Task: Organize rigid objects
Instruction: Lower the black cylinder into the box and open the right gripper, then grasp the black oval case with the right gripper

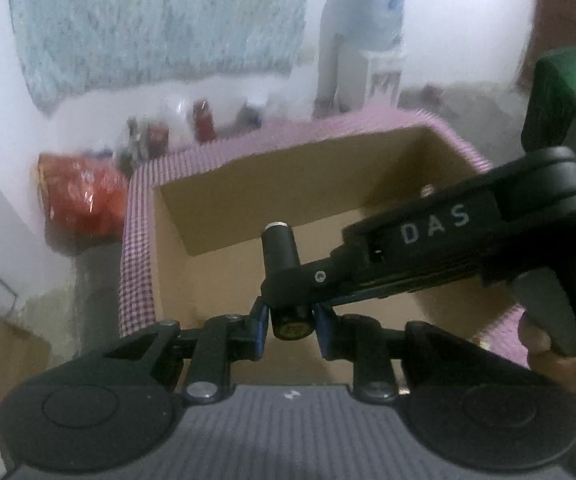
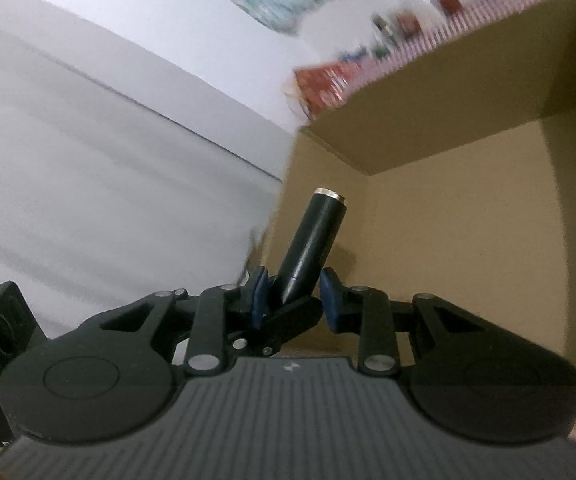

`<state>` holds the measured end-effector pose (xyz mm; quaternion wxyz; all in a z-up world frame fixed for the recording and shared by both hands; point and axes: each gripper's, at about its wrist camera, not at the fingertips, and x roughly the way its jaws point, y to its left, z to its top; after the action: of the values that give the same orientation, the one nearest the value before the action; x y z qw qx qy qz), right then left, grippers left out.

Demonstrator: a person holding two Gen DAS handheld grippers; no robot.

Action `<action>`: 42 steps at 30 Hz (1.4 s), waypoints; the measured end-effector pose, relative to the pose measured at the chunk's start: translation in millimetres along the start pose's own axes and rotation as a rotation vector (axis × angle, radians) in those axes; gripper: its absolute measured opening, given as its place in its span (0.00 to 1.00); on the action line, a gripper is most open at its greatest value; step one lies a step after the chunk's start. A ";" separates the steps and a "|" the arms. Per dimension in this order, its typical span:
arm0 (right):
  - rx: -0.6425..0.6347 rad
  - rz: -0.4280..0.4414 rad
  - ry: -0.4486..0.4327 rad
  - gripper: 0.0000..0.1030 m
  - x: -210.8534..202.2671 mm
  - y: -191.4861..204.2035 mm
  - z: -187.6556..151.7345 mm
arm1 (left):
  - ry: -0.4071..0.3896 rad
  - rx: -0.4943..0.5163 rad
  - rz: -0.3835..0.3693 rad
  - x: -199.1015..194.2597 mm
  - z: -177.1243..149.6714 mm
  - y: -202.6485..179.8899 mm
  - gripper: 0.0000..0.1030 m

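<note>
Left gripper (image 1: 292, 330) and right gripper (image 2: 294, 299) both pinch one black cylinder (image 1: 279, 248) (metal-capped) above the cardboard box (image 1: 248, 184).

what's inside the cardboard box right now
The cardboard box shows bare brown floor and walls; one small pale speck sits near its far right corner, too blurred to identify. The grippers and the black cylinder held above it hide the near part of the floor.

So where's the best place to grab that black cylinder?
Grip the cylinder across its straight black barrel, below the silver rim, coming from the side, square to its long axis. The barrel looks smooth and even in width and stands tilted over the box, so jaws should seat flat there.
</note>
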<state>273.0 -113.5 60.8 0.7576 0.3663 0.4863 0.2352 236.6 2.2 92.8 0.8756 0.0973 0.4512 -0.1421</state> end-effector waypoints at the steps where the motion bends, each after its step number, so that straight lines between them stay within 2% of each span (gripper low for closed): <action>1: 0.013 -0.016 0.018 0.27 11.0 -3.4 11.0 | 0.021 0.006 0.020 10.9 5.9 3.1 0.24; 6: 0.063 -0.067 0.069 0.27 57.1 -14.8 44.9 | 0.083 0.053 0.132 44.5 11.9 9.8 0.24; 9: 0.105 -0.072 0.092 0.28 73.9 -22.8 53.6 | 0.091 0.055 0.154 49.3 7.0 7.8 0.29; 11: 0.128 -0.066 0.099 0.29 79.4 -24.8 50.7 | 0.074 0.053 0.149 40.9 3.7 5.7 0.29; 16: 0.134 -0.025 0.073 0.31 61.6 -24.2 43.9 | 0.011 0.044 0.120 16.3 3.8 8.6 0.34; 20: 0.112 0.024 0.025 0.31 15.1 -22.2 29.4 | -0.074 0.041 0.096 -27.6 -0.5 5.3 0.41; 25: 0.036 0.102 -0.054 0.32 -60.0 -8.3 -1.7 | -0.164 0.029 0.033 -84.7 -15.7 -3.1 0.56; 29: -0.028 0.144 -0.128 0.39 -120.4 -5.6 -40.3 | -0.220 0.047 -0.027 -122.1 -46.3 -22.3 0.65; 31: -0.043 0.144 -0.173 0.40 -151.0 -13.5 -64.8 | -0.230 0.046 -0.067 -127.0 -65.5 -31.6 0.74; 34: -0.037 0.103 -0.216 0.41 -179.9 -36.8 -104.8 | -0.214 0.047 -0.134 -123.2 -95.2 -54.0 0.78; 37: -0.010 0.036 -0.232 0.43 -189.9 -67.0 -141.1 | -0.181 0.060 -0.181 -104.3 -123.8 -80.6 0.81; 39: 0.009 -0.015 -0.243 0.43 -184.7 -86.8 -158.3 | -0.148 0.066 -0.205 -87.0 -139.6 -100.5 0.81; 42: 0.038 -0.093 -0.258 0.43 -158.7 -113.7 -165.7 | -0.067 0.070 -0.245 -54.0 -155.4 -125.9 0.80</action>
<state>56.2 -243.2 18.4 0.8167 0.3849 0.4059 0.1416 45.9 -61.1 42.5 0.8625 0.0671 0.4249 -0.2665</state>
